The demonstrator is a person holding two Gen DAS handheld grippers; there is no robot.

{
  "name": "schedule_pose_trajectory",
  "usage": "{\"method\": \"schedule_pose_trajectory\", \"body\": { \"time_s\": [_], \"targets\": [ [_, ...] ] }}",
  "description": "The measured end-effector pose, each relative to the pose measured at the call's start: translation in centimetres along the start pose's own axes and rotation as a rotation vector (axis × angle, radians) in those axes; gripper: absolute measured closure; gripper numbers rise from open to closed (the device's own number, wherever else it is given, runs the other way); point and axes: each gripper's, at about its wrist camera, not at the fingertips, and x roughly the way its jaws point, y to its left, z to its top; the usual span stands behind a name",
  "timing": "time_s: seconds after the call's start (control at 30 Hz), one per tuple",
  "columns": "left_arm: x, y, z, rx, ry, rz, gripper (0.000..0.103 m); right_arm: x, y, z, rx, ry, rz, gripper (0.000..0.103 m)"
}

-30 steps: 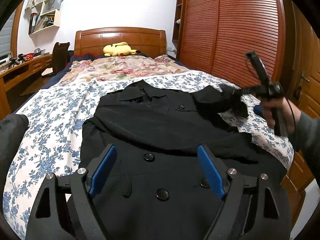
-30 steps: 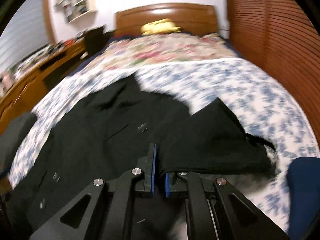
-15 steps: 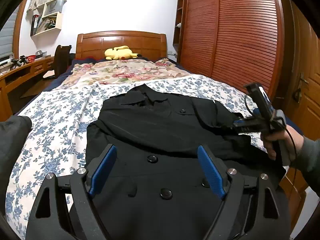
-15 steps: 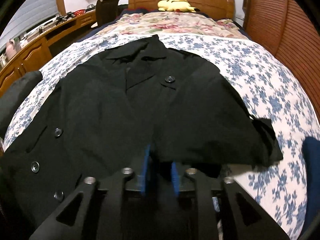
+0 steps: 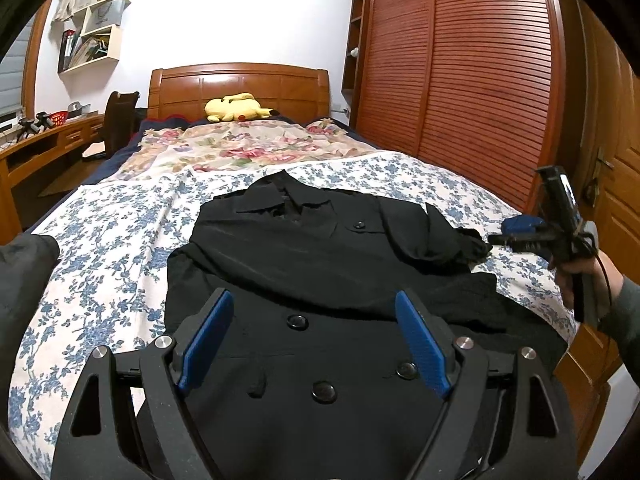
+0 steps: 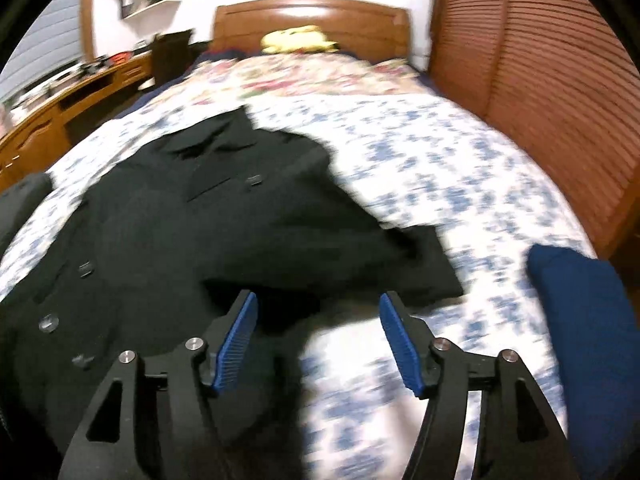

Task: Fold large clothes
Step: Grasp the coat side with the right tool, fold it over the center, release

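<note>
Coat [image 5: 320, 264]: black, buttoned, lying front-up on the flowered bedspread [image 5: 112, 240], collar toward the headboard [image 5: 240, 84].
Sleeve [image 6: 400, 256]: on my right side, folded in across the chest, cuff near the coat's edge.
Left gripper [image 5: 312, 344]: I read the jaws as spread wide, holding nothing, above the lower button row.
Right gripper [image 6: 316, 340]: jaws apart and empty, just short of the sleeve cuff; this view is blurred.
Handling: I judge the cloth thick, soft and fairly heavy; it should drape, not slide.
Grip points: I would pinch seams or hem corners, taking a full fold of cloth, clear of the buttons [image 5: 297, 322].
</note>
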Motion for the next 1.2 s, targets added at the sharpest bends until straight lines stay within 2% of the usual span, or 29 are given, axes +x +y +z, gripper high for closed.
{"method": "schedule_pose_trajectory", "body": {
  "time_s": [0.13, 0.3, 0.5, 0.53, 0.57, 0.6, 0.67, 0.73, 0.83, 1.0, 1.03, 1.1, 1.17, 1.2],
  "targets": [
    [0.1, -0.2, -0.1, 0.006, 0.006, 0.001, 0.019, 3.0, -3.8, 0.4, 0.09, 0.054, -0.066, 0.036],
    [0.4, -0.3, -0.2, 0.009, 0.013, 0.004, 0.019, 8.6, -6.6, 0.6, 0.186, 0.162, -0.1, 0.036],
    [0.7, -0.2, -0.4, 0.017, 0.025, 0.015, 0.019, 13.6, -9.0, 1.0, 0.363, 0.232, -0.049, 0.036],
    [0.6, -0.1, -0.4, 0.015, 0.026, 0.015, 0.019, 13.7, -8.9, 1.1, 0.357, 0.226, -0.051, 0.048],
    [0.6, -0.1, -0.4, 0.014, 0.025, 0.015, 0.019, 13.8, -8.5, 1.4, 0.341, 0.226, -0.041, 0.072],
    [0.5, 0.0, -0.4, 0.011, 0.022, 0.013, 0.019, 14.1, -8.0, 1.7, 0.318, 0.234, -0.015, 0.08],
    [0.3, 0.1, -0.4, 0.01, 0.018, 0.015, 0.019, 13.7, -6.6, 2.4, 0.256, 0.221, -0.004, 0.086],
    [0.1, 0.3, -0.4, 0.006, 0.013, 0.016, 0.019, 12.1, -4.8, 3.6, 0.188, 0.154, 0.011, 0.087],
    [0.0, 0.7, -0.3, 0.0, 0.009, 0.021, 0.019, 8.9, -1.2, 5.8, 0.104, 0.046, 0.047, 0.087],
    [-0.5, 1.8, -0.2, -0.021, -0.004, 0.041, 0.019, 2.4, 7.3, 8.9, -0.056, -0.101, 0.207, 0.086],
    [-0.5, 2.0, -0.2, -0.026, -0.006, 0.044, 0.019, 1.4, 8.7, 8.9, -0.079, -0.118, 0.24, 0.083],
    [-0.6, 2.4, -0.2, -0.035, -0.009, 0.051, 0.019, -0.2, 11.8, 8.9, -0.123, -0.146, 0.29, 0.069],
    [-0.6, 2.8, -0.3, -0.038, -0.007, 0.059, 0.019, -1.2, 13.8, 8.4, -0.149, -0.154, 0.342, 0.049],
    [-0.7, 2.9, -0.3, -0.039, -0.008, 0.061, 0.019, -1.5, 14.9, 8.2, -0.167, -0.156, 0.376, 0.046]
  ]
}}
